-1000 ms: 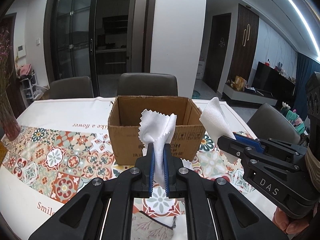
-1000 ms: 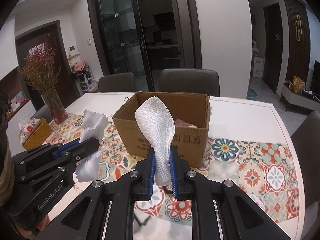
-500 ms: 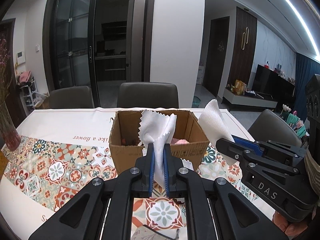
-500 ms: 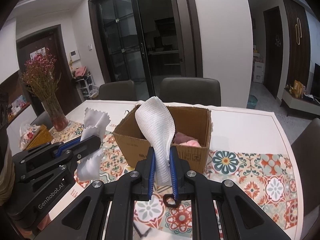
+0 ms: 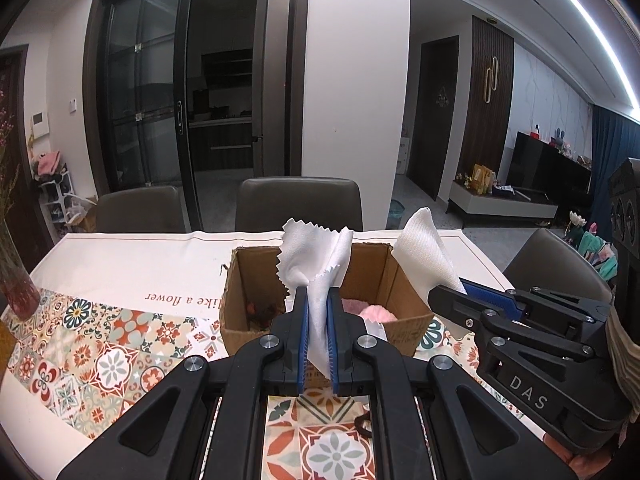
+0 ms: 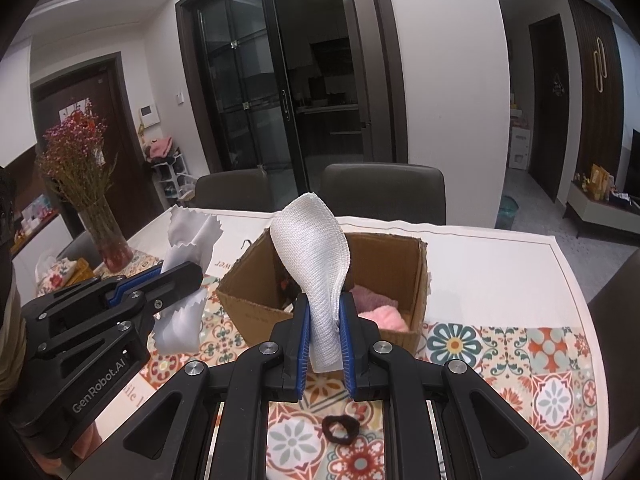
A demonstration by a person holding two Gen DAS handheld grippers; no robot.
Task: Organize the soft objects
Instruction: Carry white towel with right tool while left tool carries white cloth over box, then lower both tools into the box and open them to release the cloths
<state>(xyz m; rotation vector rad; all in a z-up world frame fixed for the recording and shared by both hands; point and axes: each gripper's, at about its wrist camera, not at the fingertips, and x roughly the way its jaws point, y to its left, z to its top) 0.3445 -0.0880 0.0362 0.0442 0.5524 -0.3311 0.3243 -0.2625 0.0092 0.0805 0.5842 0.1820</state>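
Observation:
An open cardboard box (image 5: 404,322) (image 6: 248,304) stands on the patterned tablecloth, with pink soft things (image 6: 384,318) (image 5: 374,312) and a dark item (image 5: 262,312) inside. My left gripper (image 5: 317,308) is shut on a white zigzag-edged cloth (image 5: 316,260), held above the box's near rim; it also shows in the right wrist view (image 6: 188,272). My right gripper (image 6: 325,312) is shut on a white gauze cloth (image 6: 312,248), held above the box's near rim; it shows at the right of the left wrist view (image 5: 424,256).
A black hair tie (image 6: 340,428) lies on the tablecloth below my right gripper. A vase of dried flowers (image 6: 100,224) and a tissue box (image 6: 60,276) stand at the table's left. Dark chairs (image 5: 298,208) line the far side.
Both grippers have risen with their cloths, and the views now look down into the box, showing the pink things inside. Both grips are unchanged.

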